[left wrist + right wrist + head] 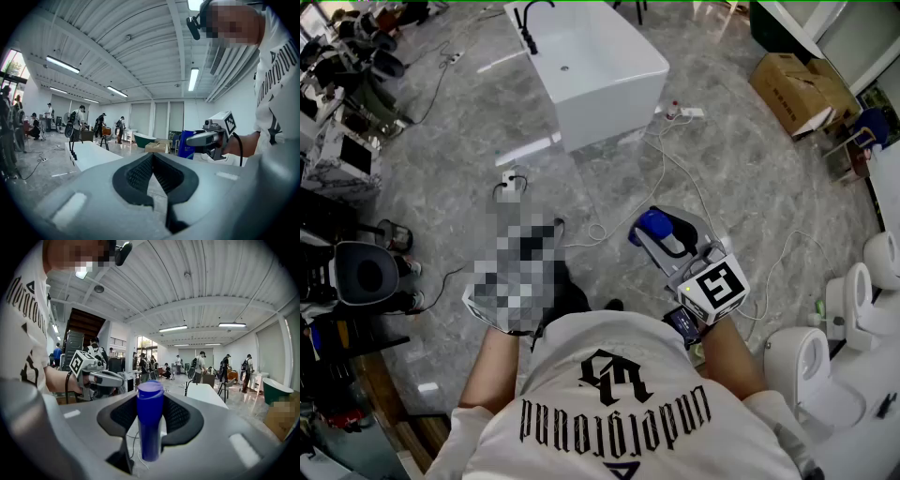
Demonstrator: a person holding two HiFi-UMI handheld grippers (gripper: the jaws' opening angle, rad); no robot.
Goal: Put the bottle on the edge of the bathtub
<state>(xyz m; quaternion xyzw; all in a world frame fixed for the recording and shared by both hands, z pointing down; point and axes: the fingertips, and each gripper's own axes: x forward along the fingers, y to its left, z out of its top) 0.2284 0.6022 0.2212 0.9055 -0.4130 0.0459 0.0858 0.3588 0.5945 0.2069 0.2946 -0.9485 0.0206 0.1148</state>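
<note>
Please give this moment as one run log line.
right gripper: shut on blue bottle | left gripper: shut, empty | bathtub: ahead, bottle not yet on edge

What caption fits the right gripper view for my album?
The right gripper grips a tall blue plastic bottle, with the white rectangular bathtub ahead.

The bathtub stands on the floor well ahead of the person, with its faucet at the left end of the rim. A cardboard box lies well off to the tub's right, and toilets stand at the person's right side. Cables lie between tub and person, and above them, well short of the tub, the bottle stands upright between the jaws of the right gripper, with the left gripper beside it on the left.
</note>
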